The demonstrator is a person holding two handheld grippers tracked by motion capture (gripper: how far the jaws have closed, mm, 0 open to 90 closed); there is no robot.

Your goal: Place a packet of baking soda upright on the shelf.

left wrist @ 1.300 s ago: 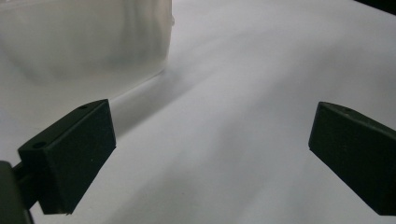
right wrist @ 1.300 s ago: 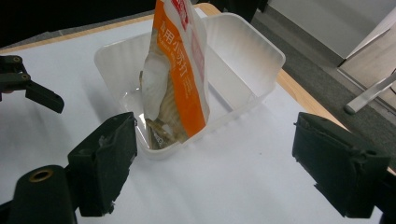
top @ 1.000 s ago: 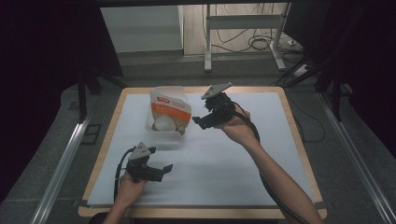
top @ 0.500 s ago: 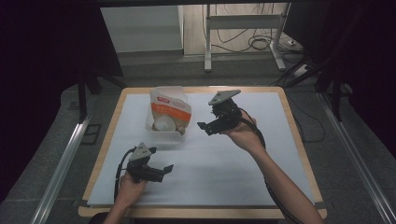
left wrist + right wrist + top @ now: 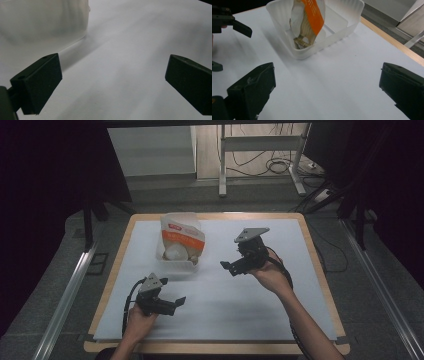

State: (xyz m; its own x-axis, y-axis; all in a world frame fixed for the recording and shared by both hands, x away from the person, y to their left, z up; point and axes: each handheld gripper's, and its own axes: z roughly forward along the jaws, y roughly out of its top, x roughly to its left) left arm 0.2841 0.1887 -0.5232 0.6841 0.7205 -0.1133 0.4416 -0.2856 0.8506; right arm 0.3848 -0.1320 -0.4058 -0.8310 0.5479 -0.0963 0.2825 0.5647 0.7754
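Note:
A translucent white tub (image 5: 189,265) (image 5: 342,23) stands at the table's back left, and an orange-and-white bag (image 5: 182,239) (image 5: 308,20) stands upright in it. My right gripper (image 5: 228,267) (image 5: 327,90) hovers to the tub's right, apart from it and pointing at it. Its jaws are open; they have just been opening and nothing is between them. My left gripper (image 5: 178,301) (image 5: 112,85) rests near the front left, open over bare sheet. The tub's wall (image 5: 45,20) shows blurred ahead of it on the left.
A white sheet (image 5: 280,305) covers the wooden table (image 5: 320,265). In the right gripper view the left gripper (image 5: 229,21) appears at the upper left, and the table's edge (image 5: 392,41) runs behind the tub. A metal stand (image 5: 260,155) is on the floor beyond.
My right gripper has drawn back from the tub, moving right, toward the person and lower. The bag stays in the tub. The left gripper has not moved.

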